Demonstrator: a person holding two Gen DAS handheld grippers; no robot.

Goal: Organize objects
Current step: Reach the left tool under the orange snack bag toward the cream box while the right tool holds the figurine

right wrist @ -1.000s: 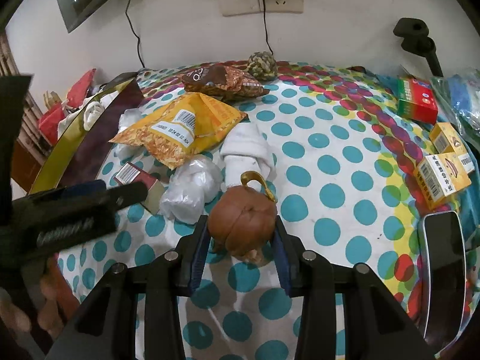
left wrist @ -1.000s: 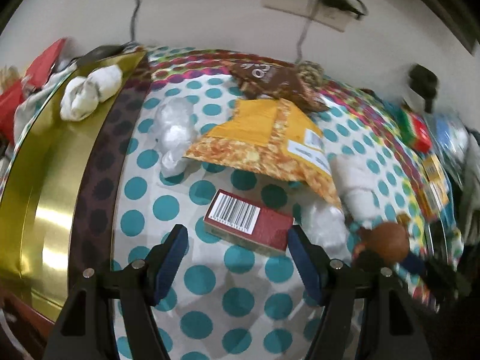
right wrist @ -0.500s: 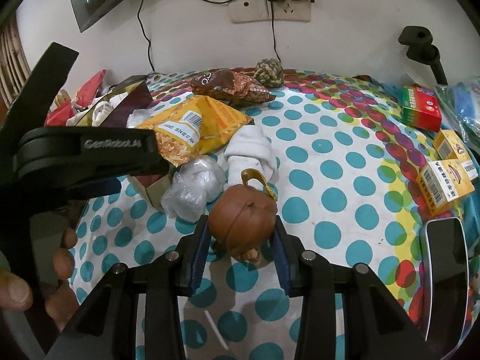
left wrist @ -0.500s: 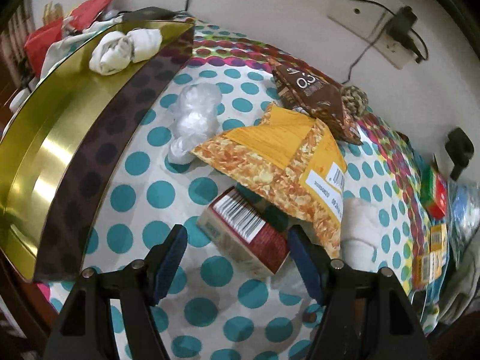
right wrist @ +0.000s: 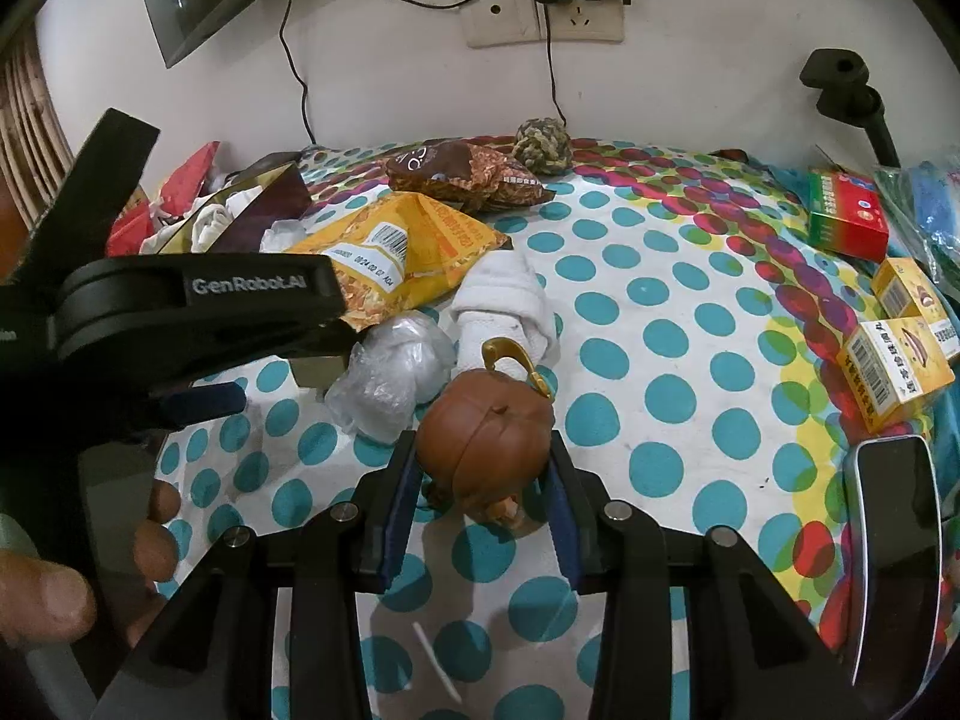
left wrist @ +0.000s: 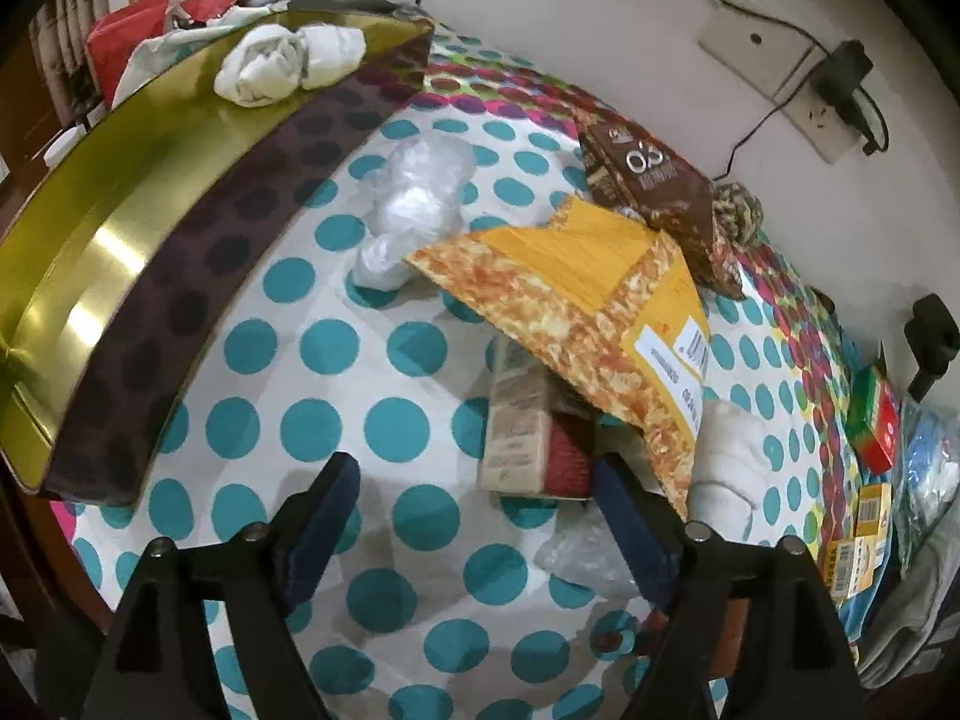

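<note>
My left gripper (left wrist: pixel 474 492) is open just short of a small red and cream box (left wrist: pixel 528 438) that lies half under an orange snack bag (left wrist: pixel 588 288) on the polka-dot cloth. Its right finger is close beside the box. My right gripper (right wrist: pixel 480 480) is shut on a brown leather ball pendant (right wrist: pixel 486 444) with a gold clasp, held just above the cloth. The left gripper's body (right wrist: pixel 180 312) fills the left of the right wrist view.
A gold tray (left wrist: pixel 120 228) with a dark dotted rim holds a rolled white cloth (left wrist: pixel 288 60) at left. Plastic wads (left wrist: pixel 420 204), a brown snack bag (left wrist: pixel 648 180), a white towel roll (right wrist: pixel 510 300), medicine boxes (right wrist: pixel 894 360), a phone (right wrist: pixel 894 546) lie around.
My left gripper has swung left and closed in on the red box, which now lies turned end-on between the fingers. My right gripper has kept its hold on the pendant.
</note>
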